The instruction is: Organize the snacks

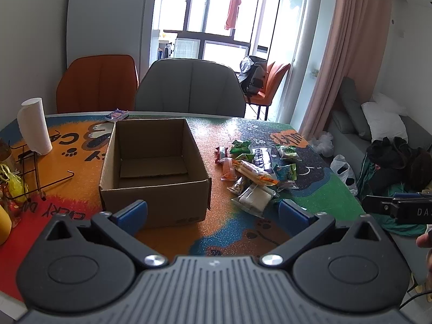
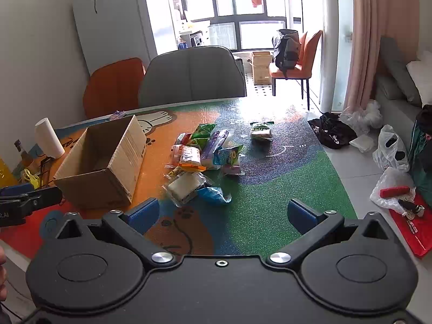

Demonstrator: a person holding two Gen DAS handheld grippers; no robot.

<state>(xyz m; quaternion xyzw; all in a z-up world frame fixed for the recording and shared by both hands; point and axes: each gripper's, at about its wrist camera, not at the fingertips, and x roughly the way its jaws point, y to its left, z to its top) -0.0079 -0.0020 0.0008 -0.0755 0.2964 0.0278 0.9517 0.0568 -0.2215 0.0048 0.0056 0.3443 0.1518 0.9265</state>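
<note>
So nothing is sorted yet: the cardboard box (image 1: 154, 167) is empty, the snacks (image 2: 201, 159) lie beside it, and my left gripper (image 1: 213, 212) and right gripper (image 2: 222, 214) are both wide and hold nothing.

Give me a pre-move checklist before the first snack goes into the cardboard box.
1. Left gripper open, nothing between its fingers: ok.
2. Right gripper open, nothing held: ok.
3. Cardboard box upright, top open, no snacks visible inside: ok.
4. Snack pile on the table beside the box, apart from it: ok.
5. Single green packet lies away from the pile, unobstructed: ok.
6. Whether the overlapping packets will separate cleanly: cannot tell.
</note>
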